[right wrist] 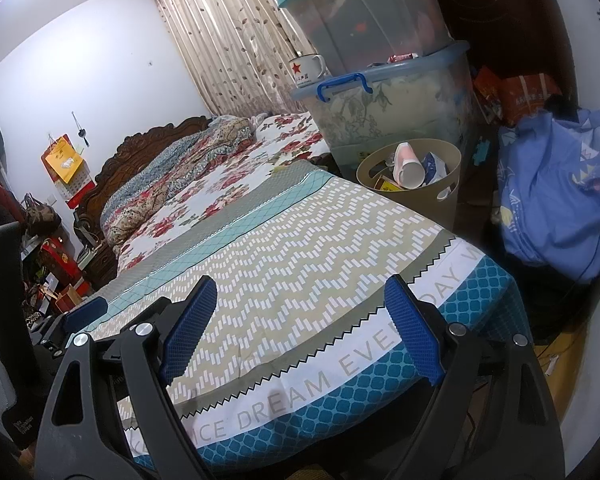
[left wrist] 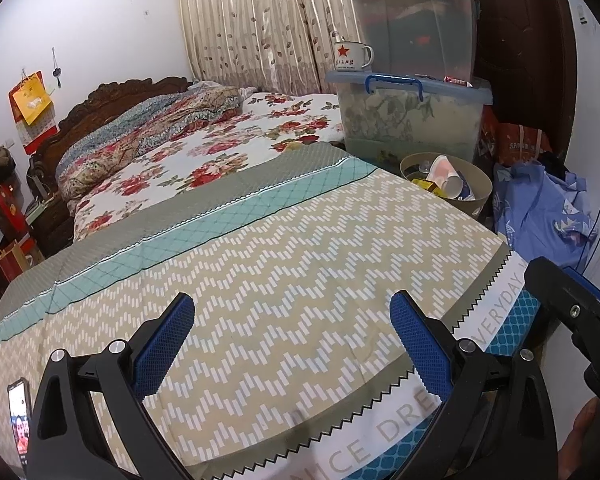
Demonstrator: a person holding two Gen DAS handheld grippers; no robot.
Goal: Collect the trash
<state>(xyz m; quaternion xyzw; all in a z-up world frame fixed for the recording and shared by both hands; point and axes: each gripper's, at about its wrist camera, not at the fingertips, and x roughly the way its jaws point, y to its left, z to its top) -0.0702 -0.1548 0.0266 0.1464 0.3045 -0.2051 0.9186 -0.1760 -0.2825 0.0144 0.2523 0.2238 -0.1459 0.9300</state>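
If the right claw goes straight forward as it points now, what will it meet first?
Most likely the patterned bed cover: the open right claw points low across it. Nothing lies on the cover in that line. The trash bin stands farther off to the right, though depth is hard to judge.

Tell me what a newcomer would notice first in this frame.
The zigzag quilt fills the foreground, spread over the bed's foot with nothing lying on it. Past its far right corner stands a tan bin already holding cups and wrappers, in front of stacked plastic tubs with a red-star mug on the lower one. Both hand-held grippers, left and right, hang open over the quilt, holding nothing.
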